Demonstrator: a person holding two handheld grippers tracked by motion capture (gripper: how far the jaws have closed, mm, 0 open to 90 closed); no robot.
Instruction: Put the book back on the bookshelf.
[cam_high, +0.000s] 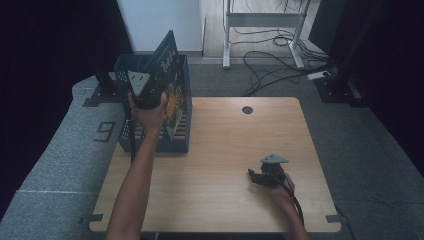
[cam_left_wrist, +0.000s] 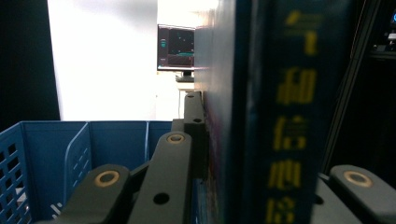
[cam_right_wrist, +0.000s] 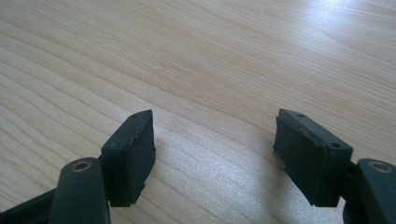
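Left claw (cam_high: 159, 97): dark-blue book (cam_left_wrist: 275, 112), yellow lettering

I count 1 book (cam_high: 167, 75), 1 blue crate (cam_high: 177, 142) at far left, 1 table (cam_high: 225, 150). My 2 grippers: left (cam_high: 145, 90) w/ the book, right (cam_high: 257, 176) near right. 1 monitor (cam_left_wrist: 176, 46) far off.

Book (cam_high: 167, 75) stands in crate (cam_high: 125, 65) at table's (cam_high: 225, 150) left edge.
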